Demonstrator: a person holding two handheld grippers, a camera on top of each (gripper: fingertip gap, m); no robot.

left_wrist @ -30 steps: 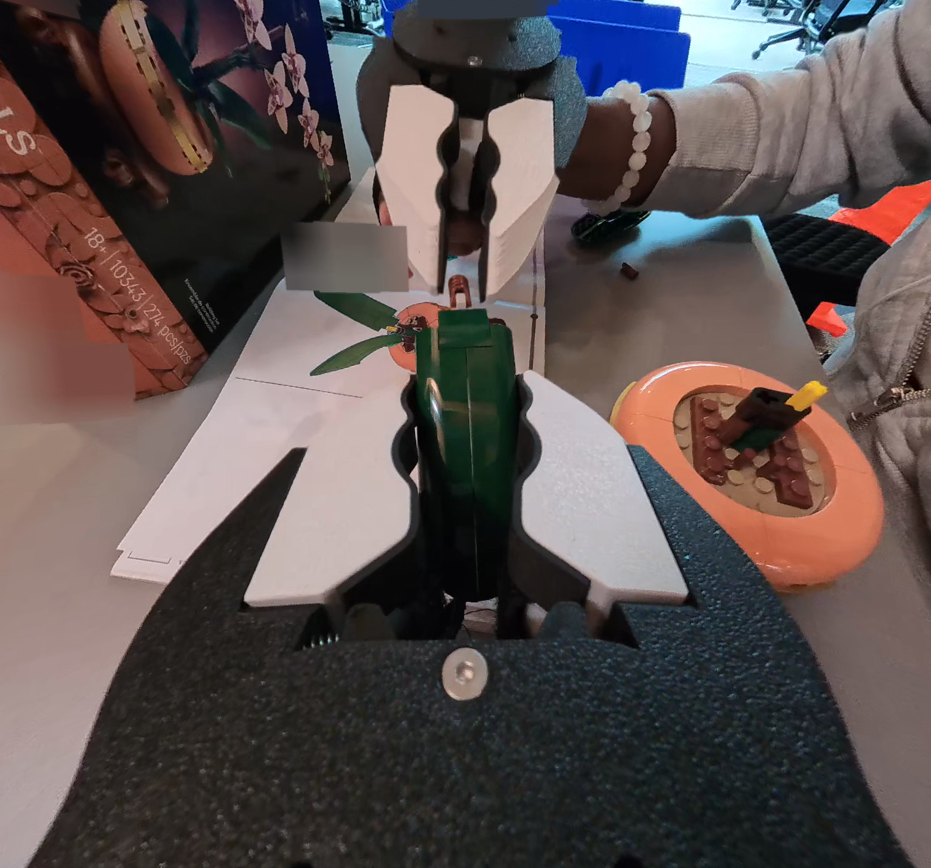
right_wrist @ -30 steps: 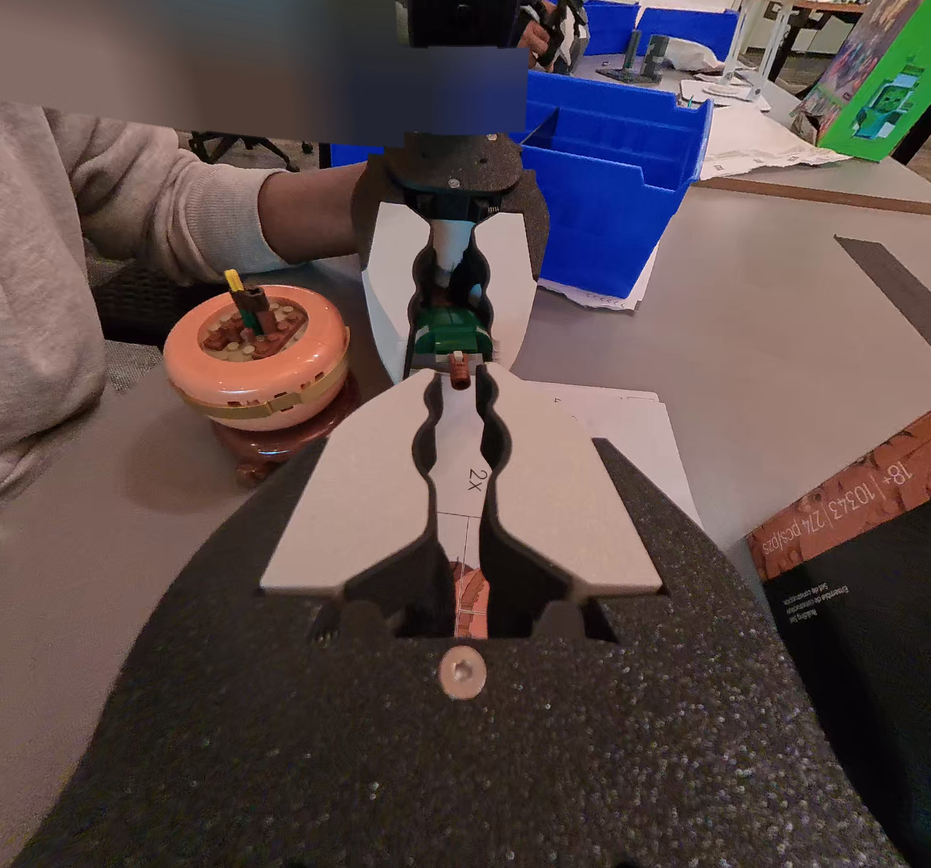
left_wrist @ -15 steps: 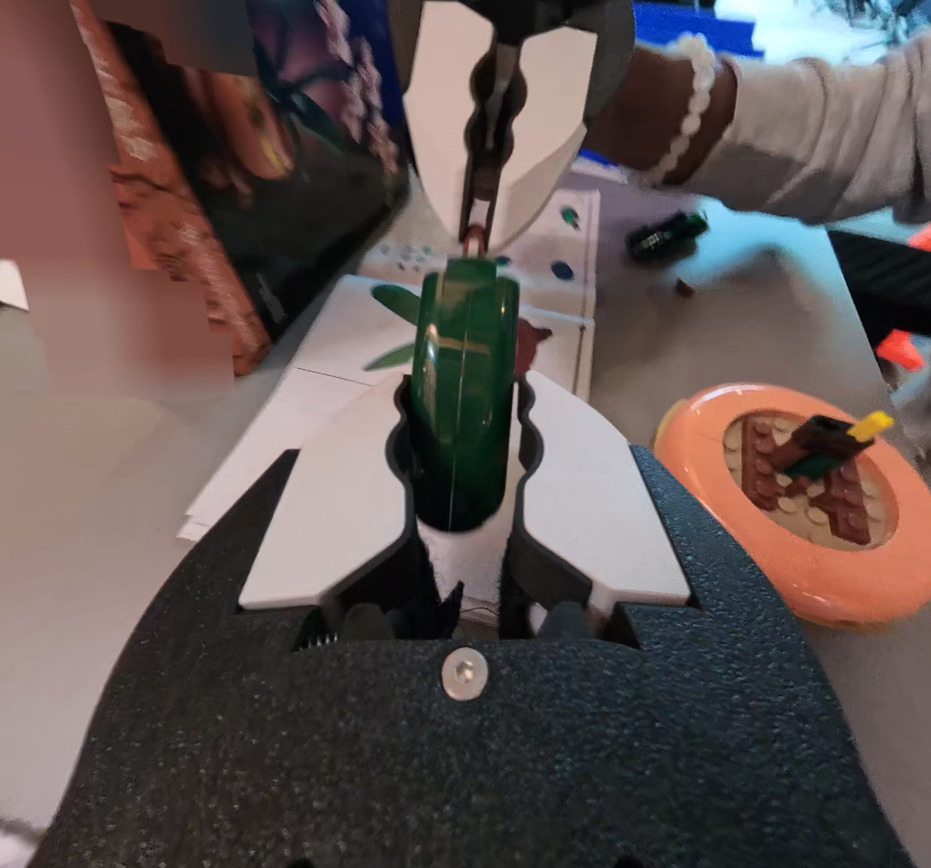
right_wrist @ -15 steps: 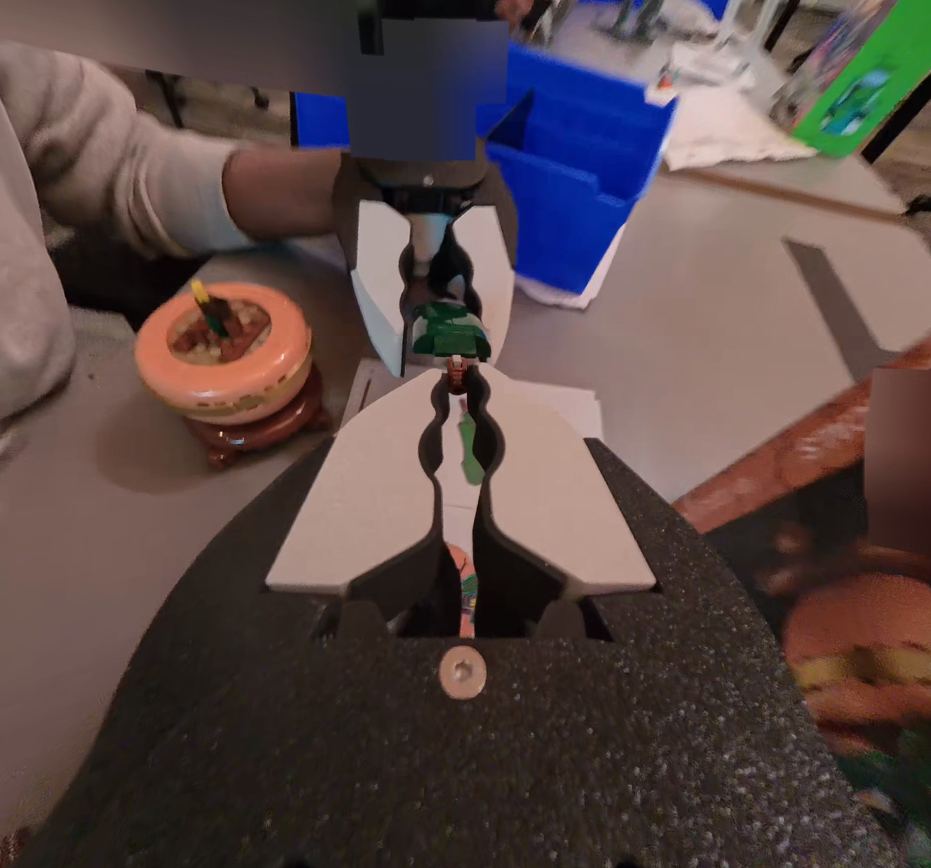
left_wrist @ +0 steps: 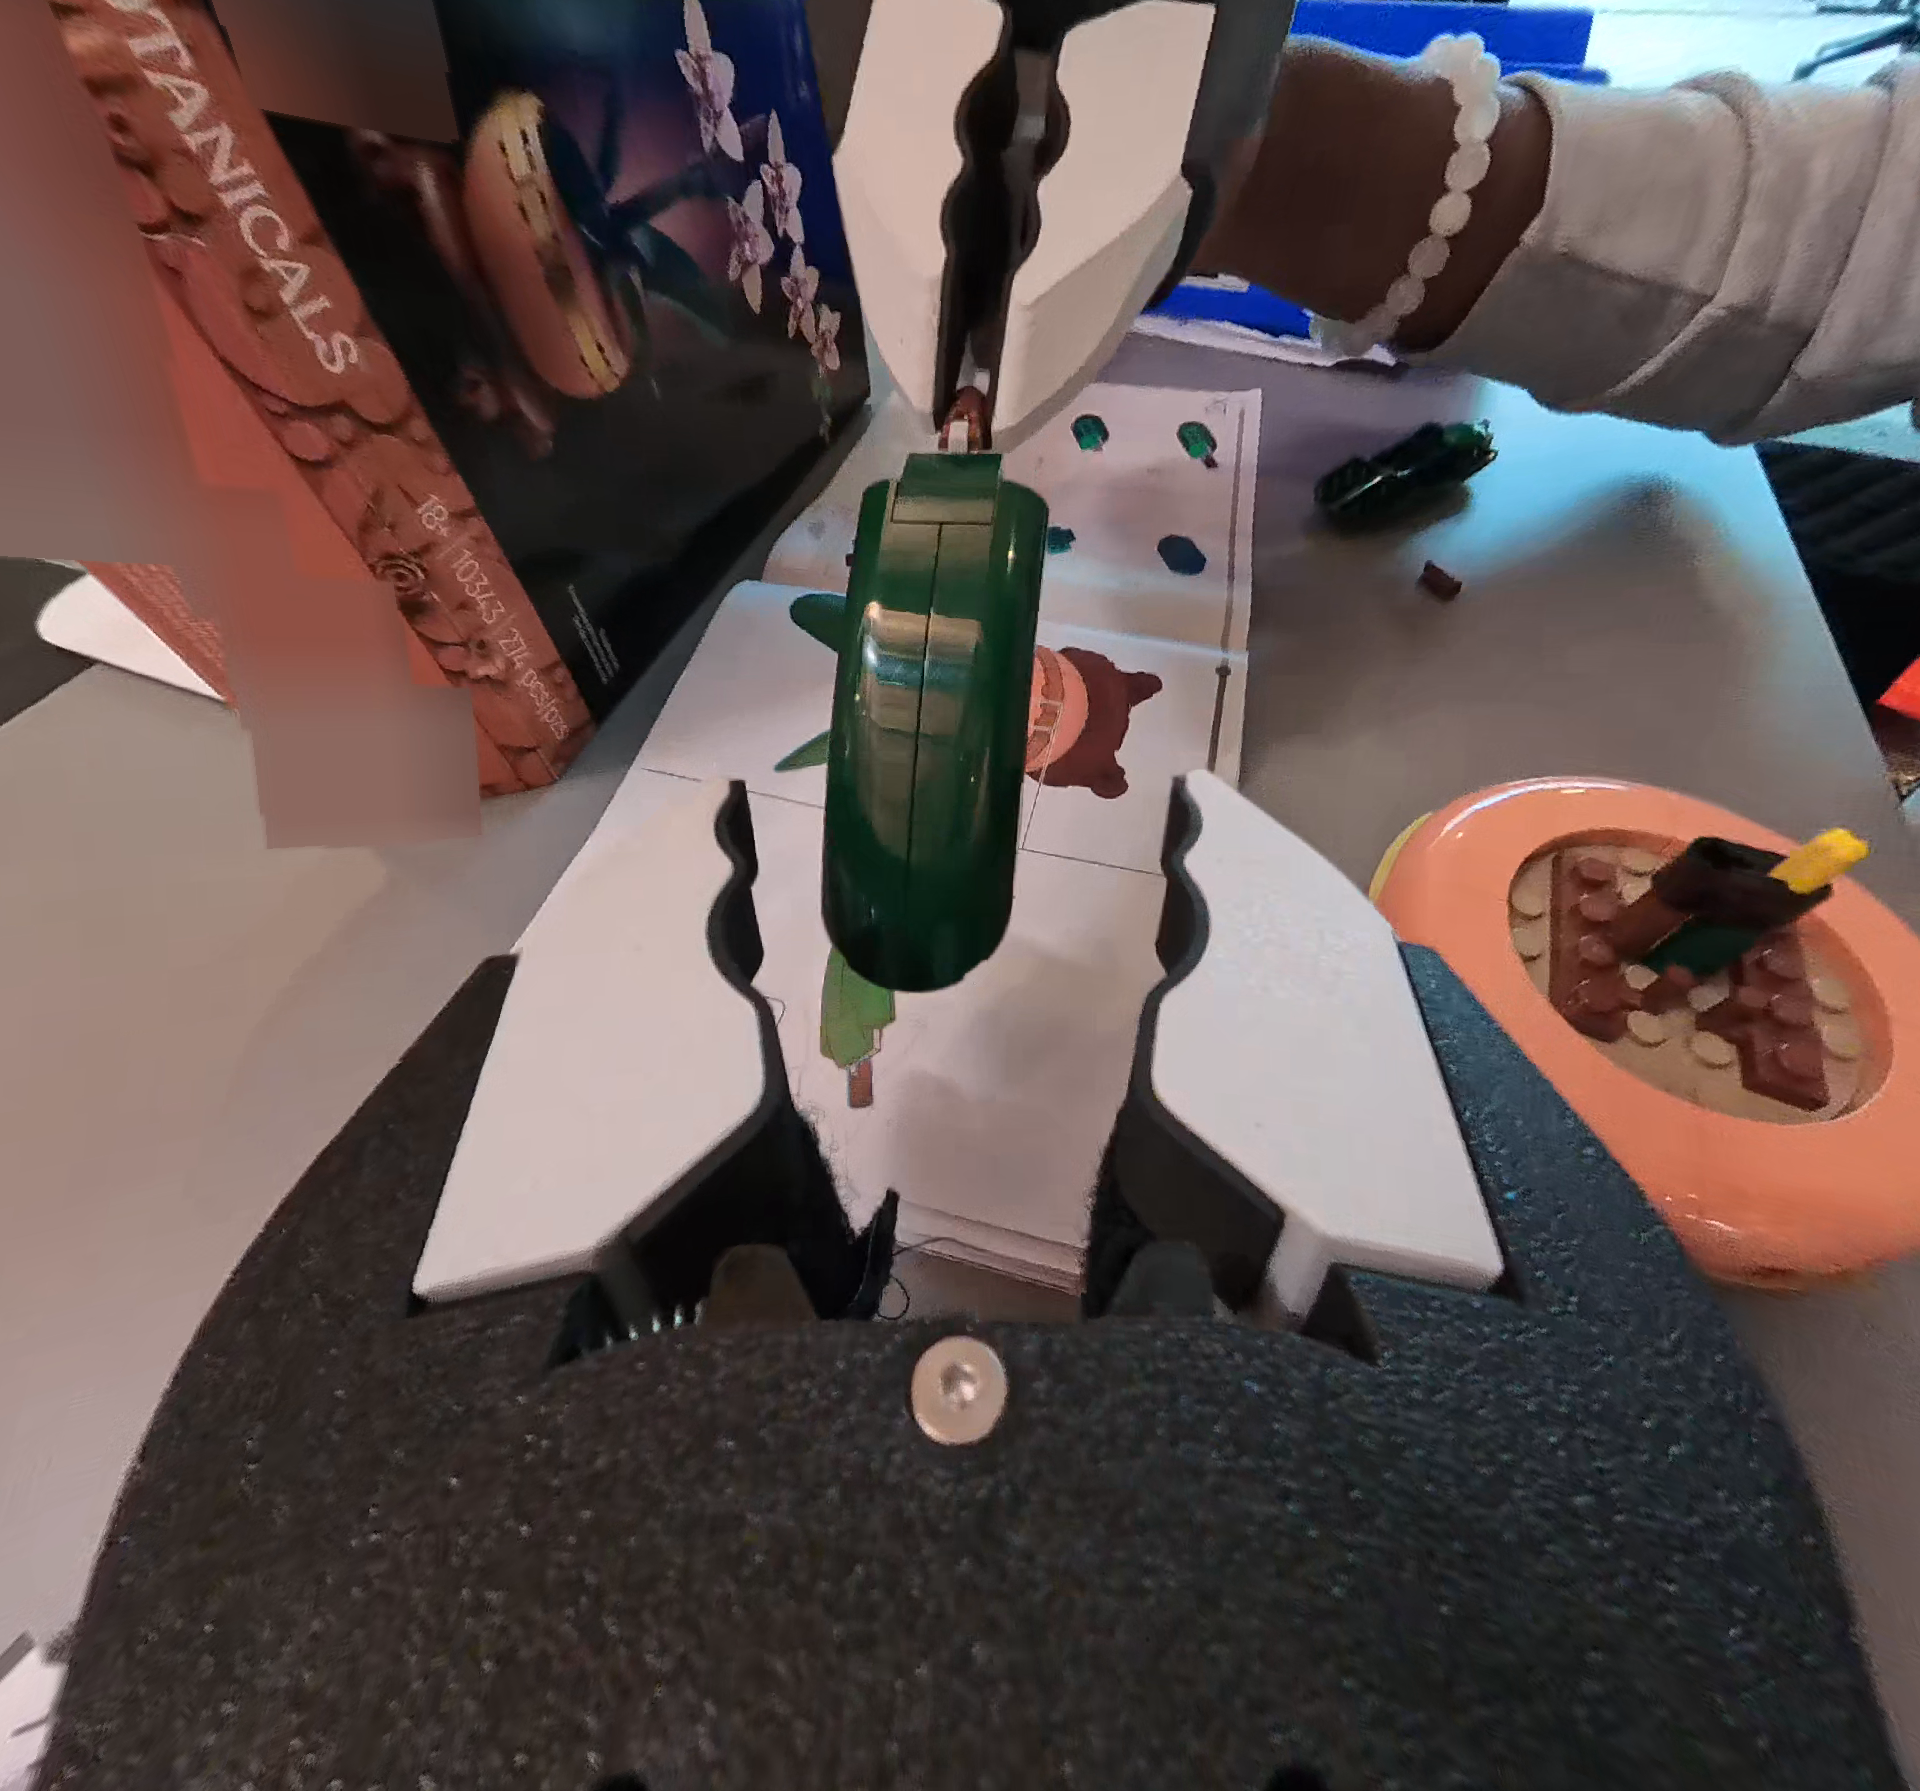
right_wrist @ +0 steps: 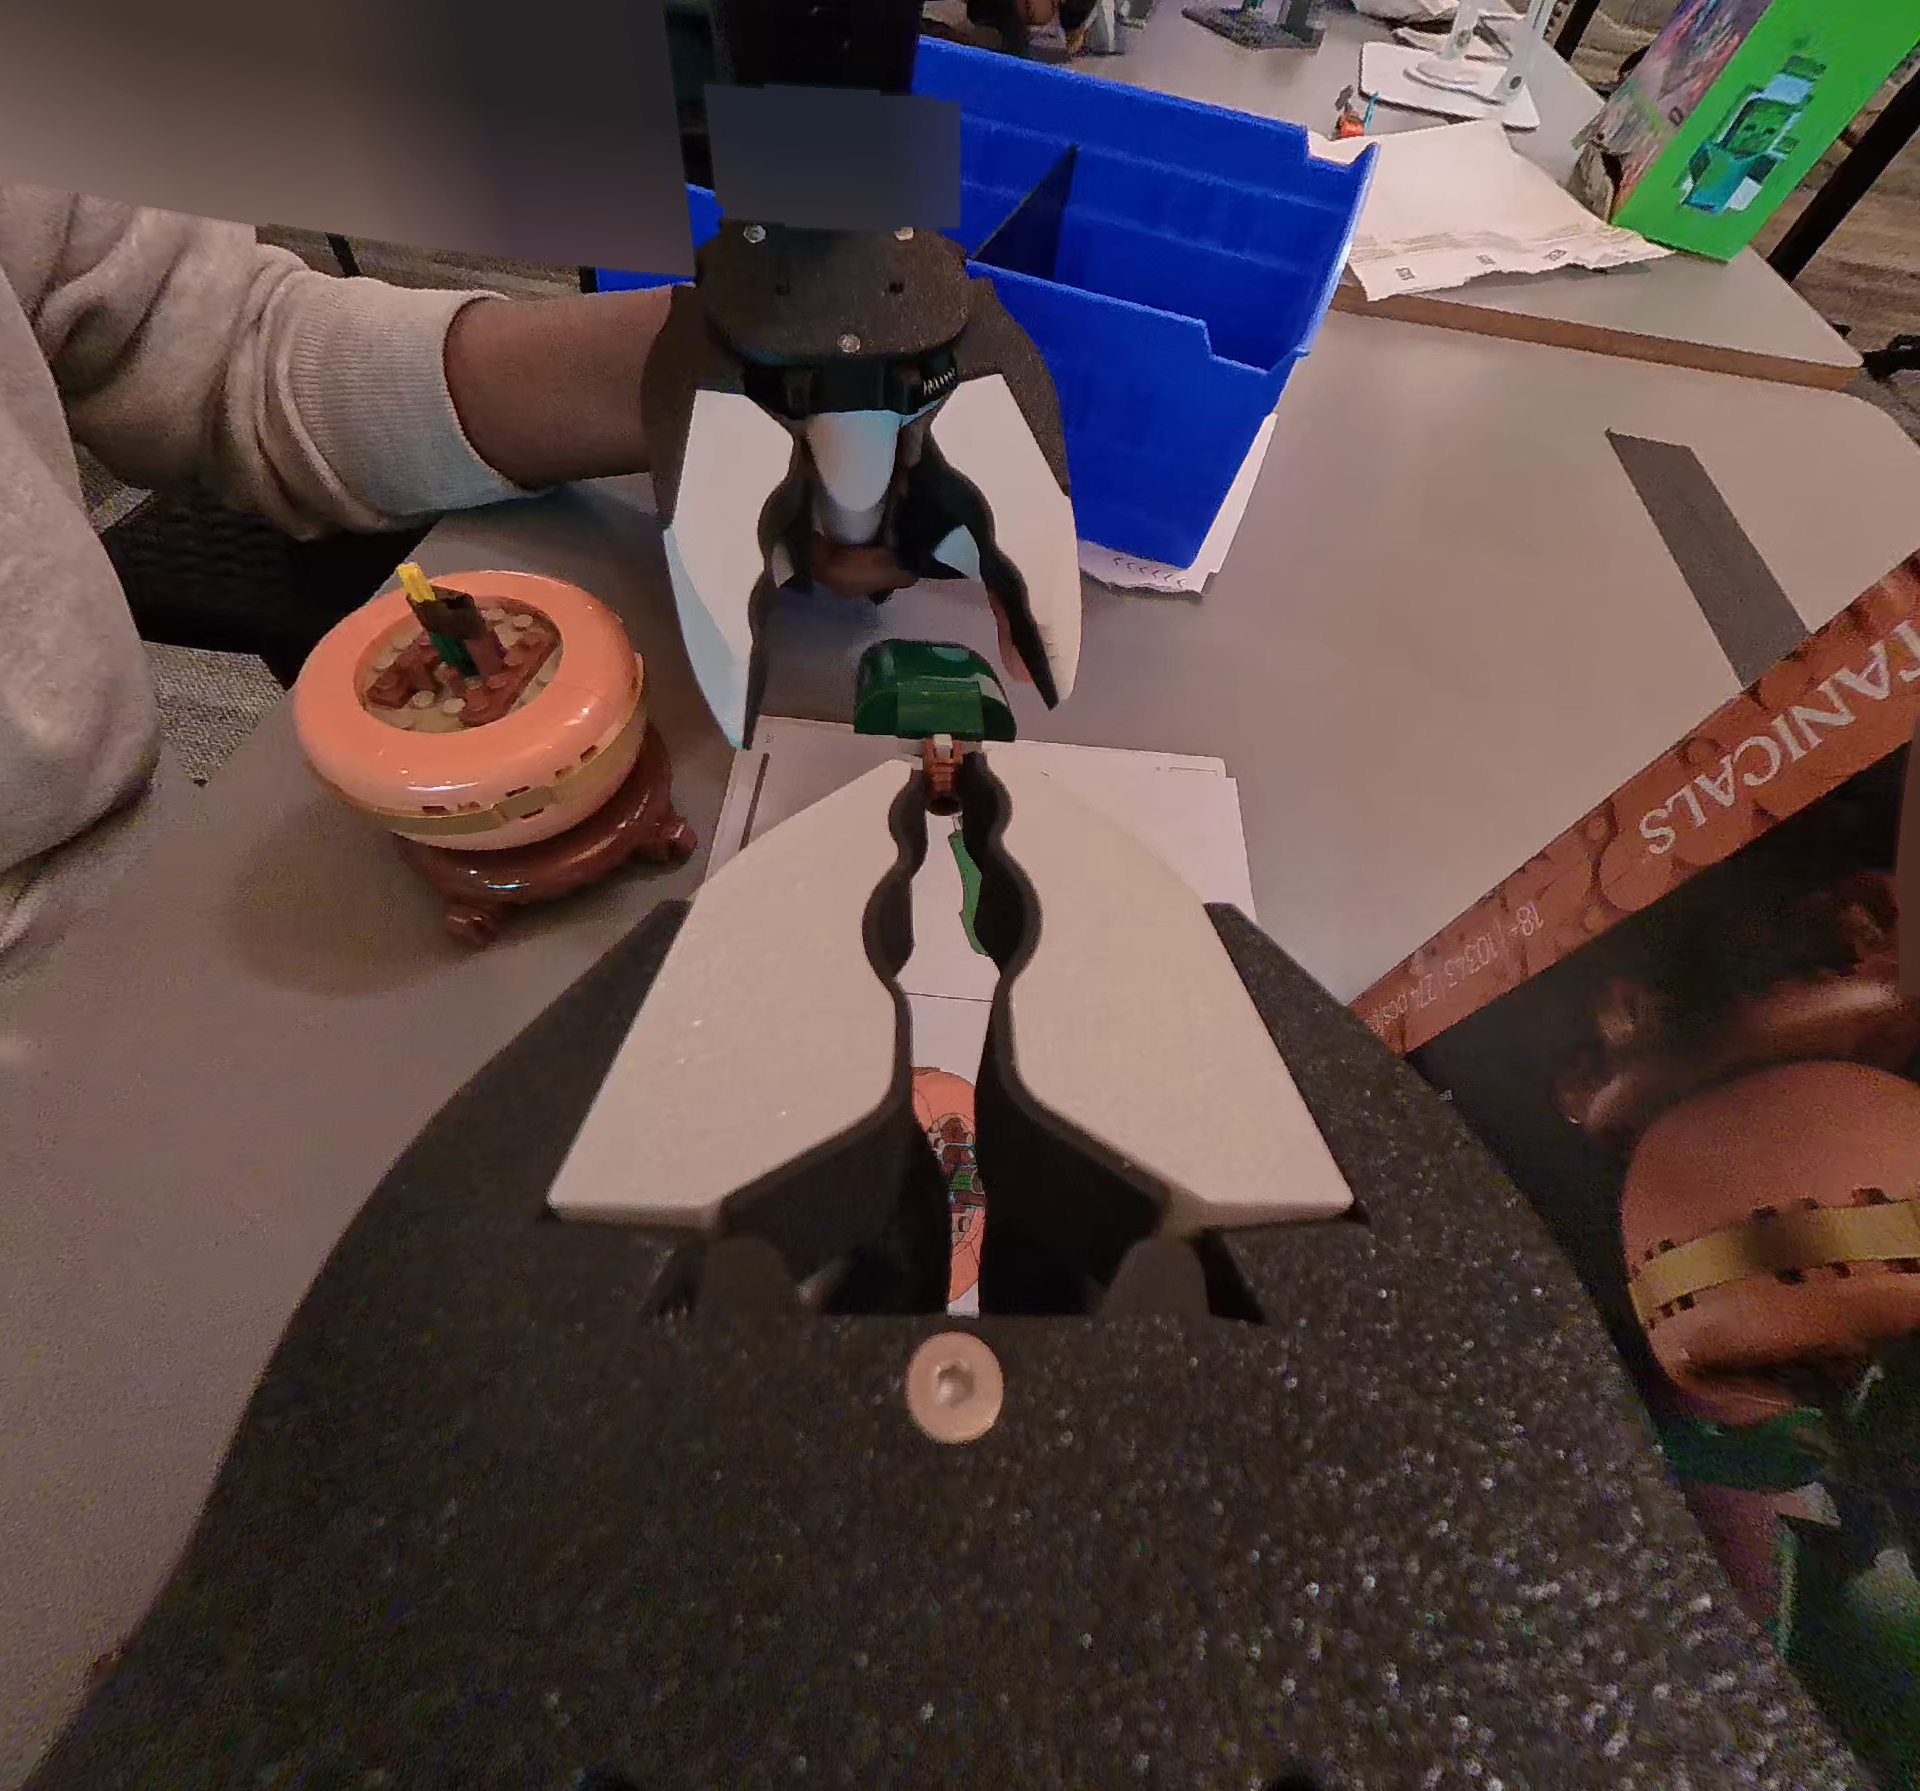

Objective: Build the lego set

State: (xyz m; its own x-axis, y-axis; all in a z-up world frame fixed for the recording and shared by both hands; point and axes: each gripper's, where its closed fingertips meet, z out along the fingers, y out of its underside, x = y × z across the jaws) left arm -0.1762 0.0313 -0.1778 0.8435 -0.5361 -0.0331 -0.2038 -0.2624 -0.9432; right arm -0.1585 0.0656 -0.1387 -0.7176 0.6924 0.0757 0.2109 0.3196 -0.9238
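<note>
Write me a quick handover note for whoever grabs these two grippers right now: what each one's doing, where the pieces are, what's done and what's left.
Left gripper: jaws wide open, touching nothing.
Right gripper: shut on the small brown connector at the end of the green leaf. The leaf hangs from it in the air, over the open manual.
Pot: on the table to the left gripper's right, brown stem with a yellow tip standing in it.
Loose: a second dark green leaf piece and a small brown piece beyond the manual.
Done: leaf and connector look joined.
Left: probably fit this leaf to the pot, then the loose pieces.
</note>
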